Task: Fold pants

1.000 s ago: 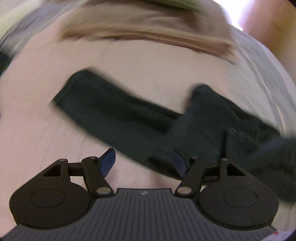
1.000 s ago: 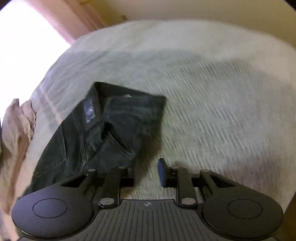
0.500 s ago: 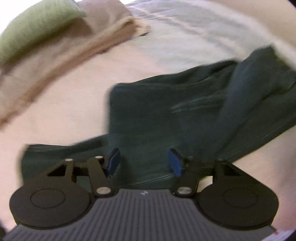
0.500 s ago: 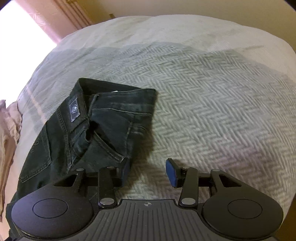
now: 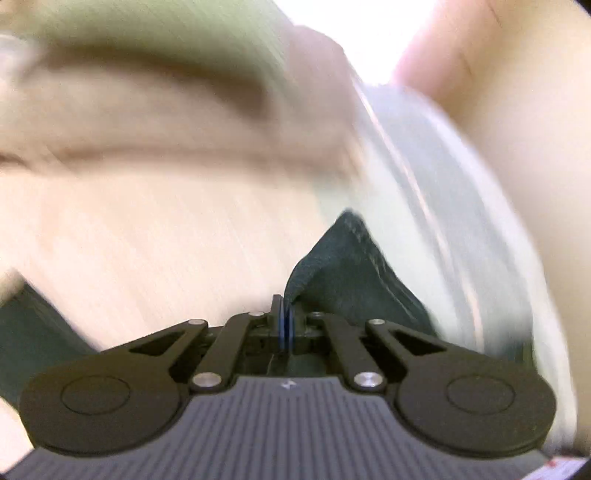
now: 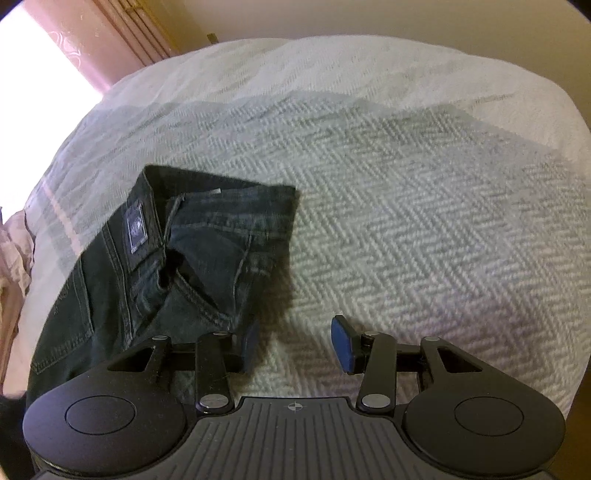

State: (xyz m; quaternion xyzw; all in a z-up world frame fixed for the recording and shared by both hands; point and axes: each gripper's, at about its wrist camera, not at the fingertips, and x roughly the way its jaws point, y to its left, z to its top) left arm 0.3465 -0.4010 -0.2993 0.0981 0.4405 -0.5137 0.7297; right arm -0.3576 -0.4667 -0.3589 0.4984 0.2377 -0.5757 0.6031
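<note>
Dark denim pants (image 6: 192, 254) lie on the bed, waistband and back patch toward the far side in the right wrist view. My right gripper (image 6: 293, 341) hovers open just right of the pants' hip, its left pad (image 6: 251, 339) at the fabric's edge. In the blurred left wrist view my left gripper (image 5: 286, 325) is shut on a fold of the dark pants (image 5: 347, 273), which rises in a peak from between its blue pads. Another dark stretch of the pants (image 5: 29, 332) shows at the far left.
A grey herringbone bedspread (image 6: 406, 221) covers the bed's right part, a pinkish sheet (image 5: 166, 236) the other. A beige blanket (image 5: 147, 110) and a green cushion (image 5: 147, 29) sit blurred at the back. Pink curtains (image 6: 122, 33) hang beside a bright window.
My left gripper went from open over the pants to shut on a fold and is moving fast, blurring its view. My right gripper stayed open beside the hip, barely shifting.
</note>
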